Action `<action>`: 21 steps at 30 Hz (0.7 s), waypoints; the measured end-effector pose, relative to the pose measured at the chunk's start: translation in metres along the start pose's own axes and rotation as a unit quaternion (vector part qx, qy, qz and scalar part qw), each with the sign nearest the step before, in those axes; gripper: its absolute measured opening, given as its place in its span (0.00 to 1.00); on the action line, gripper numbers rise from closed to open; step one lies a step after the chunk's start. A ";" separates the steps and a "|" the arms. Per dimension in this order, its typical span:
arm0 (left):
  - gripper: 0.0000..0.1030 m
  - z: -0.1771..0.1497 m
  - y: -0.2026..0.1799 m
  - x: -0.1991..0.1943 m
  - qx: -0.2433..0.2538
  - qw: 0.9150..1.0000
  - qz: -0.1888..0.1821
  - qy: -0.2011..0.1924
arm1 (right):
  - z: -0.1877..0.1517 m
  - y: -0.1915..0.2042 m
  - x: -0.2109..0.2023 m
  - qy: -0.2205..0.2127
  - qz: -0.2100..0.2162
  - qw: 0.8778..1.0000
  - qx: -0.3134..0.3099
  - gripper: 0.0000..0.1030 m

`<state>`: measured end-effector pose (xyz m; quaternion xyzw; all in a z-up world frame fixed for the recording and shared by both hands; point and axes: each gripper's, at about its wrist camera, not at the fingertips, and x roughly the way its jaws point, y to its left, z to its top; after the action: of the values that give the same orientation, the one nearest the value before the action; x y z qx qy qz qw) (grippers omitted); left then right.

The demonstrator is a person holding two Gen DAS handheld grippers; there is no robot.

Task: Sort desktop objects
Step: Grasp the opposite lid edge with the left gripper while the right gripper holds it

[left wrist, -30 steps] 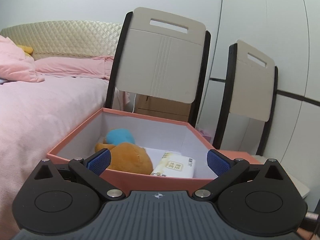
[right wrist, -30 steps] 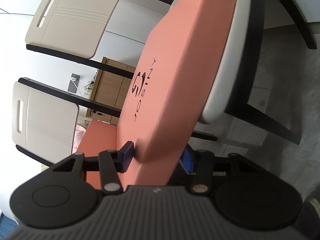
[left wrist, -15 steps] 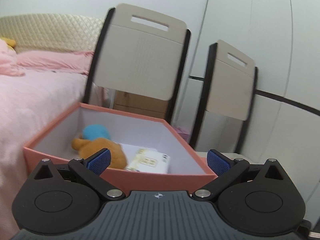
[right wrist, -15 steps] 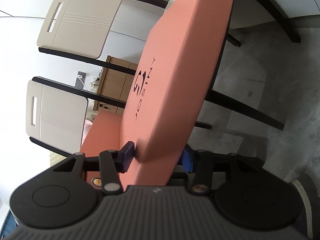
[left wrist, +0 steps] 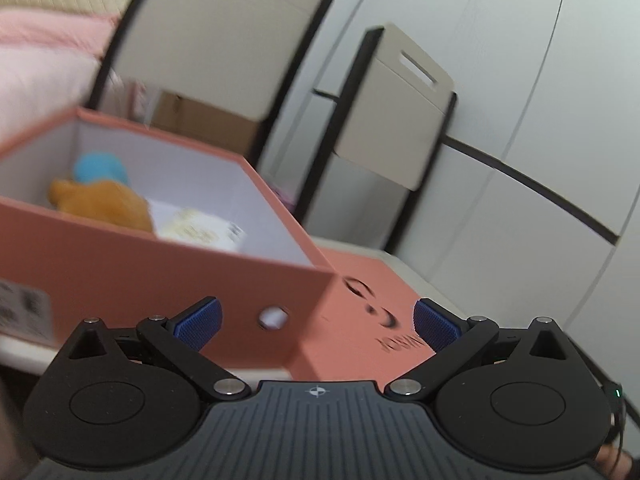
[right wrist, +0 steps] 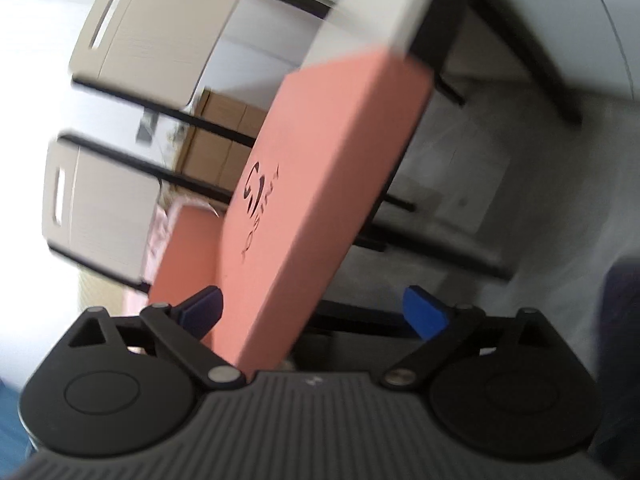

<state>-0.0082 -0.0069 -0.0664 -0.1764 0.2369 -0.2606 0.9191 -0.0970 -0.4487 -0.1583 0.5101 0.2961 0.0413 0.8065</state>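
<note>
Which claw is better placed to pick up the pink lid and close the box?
Probably the right claw: it is open, and the edge of the lid already sits between its fingers. The left claw, also open, faces the box corner.

Left tongs [left wrist: 316,322] level, jaws spread wide, blue pads [left wrist: 198,322] well apart, nothing between them. Right tongs [right wrist: 314,312] rolled sideways, jaws also spread wide; left pad [right wrist: 202,308] near lid edge, contact unclear through blur.
</note>
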 end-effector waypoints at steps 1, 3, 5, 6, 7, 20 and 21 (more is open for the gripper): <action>1.00 -0.002 0.002 0.005 -0.010 1.000 -0.009 0.012 | 0.013 0.001 -0.009 0.008 -0.003 1.000 -0.017 0.95; 0.99 -0.008 0.006 0.015 -0.029 0.999 -0.021 0.035 | 0.039 0.005 -0.024 0.012 -0.001 0.999 -0.044 0.95; 0.99 -0.013 0.011 0.027 -0.047 0.997 -0.026 0.057 | 0.066 0.010 -0.032 0.007 -0.006 0.997 -0.072 0.95; 0.99 -0.017 0.014 0.031 -0.057 0.996 -0.026 0.067 | 0.079 0.012 -0.031 0.007 -0.014 0.996 -0.086 0.95; 0.97 -0.020 0.017 0.036 -0.067 0.994 -0.027 0.076 | 0.092 0.015 -0.030 0.006 -0.023 0.995 -0.100 0.95; 0.89 -0.055 0.050 0.082 -0.180 0.972 -0.040 0.144 | 0.164 0.004 0.059 0.063 -0.022 0.983 -0.172 0.84; 0.87 -0.058 0.050 0.085 -0.189 0.969 -0.045 0.150 | 0.164 0.001 0.060 0.062 -0.018 0.984 -0.169 0.83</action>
<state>0.0452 -0.0263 -0.1660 -0.3166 0.4092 -0.2761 0.8100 0.0374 -0.5567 -0.1332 0.3578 0.3435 0.1073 0.8617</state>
